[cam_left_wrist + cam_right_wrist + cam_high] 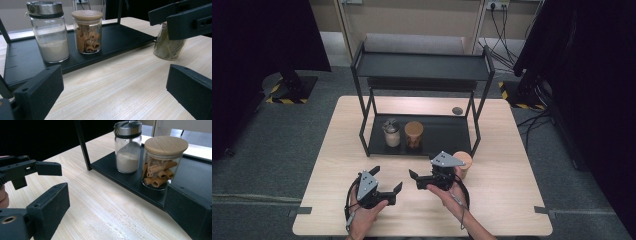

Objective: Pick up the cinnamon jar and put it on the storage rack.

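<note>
Near the front edge of the table [502, 200], left of middle: left tongs [388, 178], jaws spread wide, nothing between them, probably waiting clear of the work. Farther back, on the lower shelf of the black rack [447, 135], toward its left end: glass shaker [391, 134] with metal lid and white powder, upright. Just beside it on the right, apart by a narrow gap: cinnamon jar [413, 134] with wooden lid, also upright. Seemingly parked in a row, with bare shelf to the right for one more. Forward again, near the middle of the front edge: right tongs [414, 180], likewise spread wide and empty, pointing left toward the other pair. Just behind that hand, on the bare table by the rack's front right leg: leaf jar [463, 161], upright, untouched, likely next for the shelf.

Count: two tongs, three jars (two shelved, one on the table), one rack with two shelves, top one bare.
</note>
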A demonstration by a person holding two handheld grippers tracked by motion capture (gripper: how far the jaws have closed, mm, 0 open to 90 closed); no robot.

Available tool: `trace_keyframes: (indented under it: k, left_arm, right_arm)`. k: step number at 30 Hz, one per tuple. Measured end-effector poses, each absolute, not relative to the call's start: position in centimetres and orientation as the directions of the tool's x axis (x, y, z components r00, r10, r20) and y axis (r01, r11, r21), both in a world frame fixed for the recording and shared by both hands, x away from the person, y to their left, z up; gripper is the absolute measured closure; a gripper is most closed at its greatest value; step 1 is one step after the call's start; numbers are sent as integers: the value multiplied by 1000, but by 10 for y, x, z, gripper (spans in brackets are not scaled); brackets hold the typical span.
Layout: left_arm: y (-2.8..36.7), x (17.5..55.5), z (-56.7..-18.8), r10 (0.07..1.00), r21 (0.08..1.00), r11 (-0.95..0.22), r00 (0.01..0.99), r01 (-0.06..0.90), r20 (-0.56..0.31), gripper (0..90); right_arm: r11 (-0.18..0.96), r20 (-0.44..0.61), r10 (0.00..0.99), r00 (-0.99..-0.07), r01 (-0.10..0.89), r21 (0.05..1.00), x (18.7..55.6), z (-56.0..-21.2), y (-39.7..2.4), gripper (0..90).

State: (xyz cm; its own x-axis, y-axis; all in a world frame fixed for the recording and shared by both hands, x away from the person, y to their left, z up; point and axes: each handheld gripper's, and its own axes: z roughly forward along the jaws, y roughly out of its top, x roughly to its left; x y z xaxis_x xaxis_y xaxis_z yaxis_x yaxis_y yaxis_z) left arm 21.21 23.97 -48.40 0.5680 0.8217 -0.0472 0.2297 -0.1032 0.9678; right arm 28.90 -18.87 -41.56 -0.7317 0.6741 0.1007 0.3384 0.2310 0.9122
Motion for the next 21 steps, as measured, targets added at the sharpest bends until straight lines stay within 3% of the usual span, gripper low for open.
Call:
trace_keyframes:
  k: [21]
  left_arm:
    - [240, 213, -484, 826, 968, -95, 561, 234, -54, 8]
  right_arm:
    - [233, 114, 669, -734, 353, 906, 279, -418, -199, 74]
